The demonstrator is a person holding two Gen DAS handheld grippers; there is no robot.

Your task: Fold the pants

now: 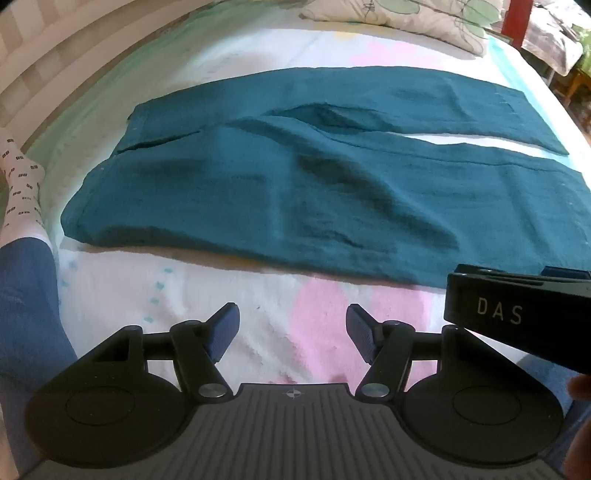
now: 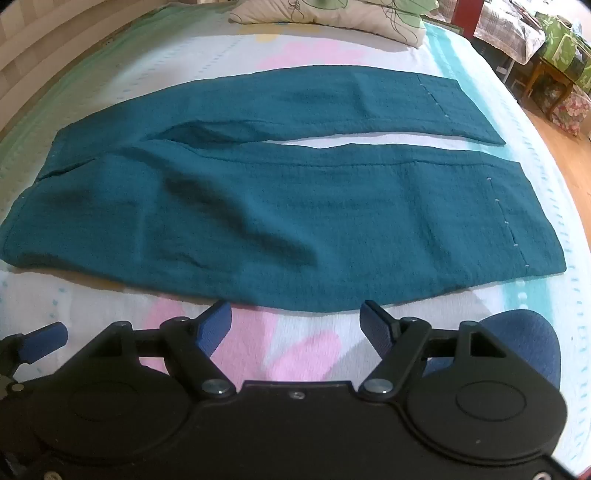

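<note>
1. A wide bed (image 2: 92,291), covered with a white sheet printed with pink patches and small teal dashes, fills both views and carries everything else.
2. A pair of teal woven fabric pants (image 2: 280,229) lies flat on the bed, spread out and unfolded. Its long axis runs across both views from left to right: the waistband end (image 1: 107,184) points left and the two leg hems (image 2: 517,206) point right. The legs lie side by side, joined at the left and parting into a narrow gap of bare sheet toward the right; the nearer leg shows soft wrinkles.
3. A cream pillow with a green leaf print (image 2: 332,16) rests at the far edge of the bed, well apart from the pants.
4. The person's leg in blue fabric (image 1: 26,314) with a white patterned sock (image 1: 22,192) lies at the left edge of the left wrist view, near the waistband.
5. The left tool (image 1: 291,332) hangs over bare sheet just short of the near edge of the pants, its blue-padded fingers spread wide with nothing between them.
6. The right tool (image 2: 295,328) sits just beside that same near edge, its fingers likewise apart and empty.
</note>
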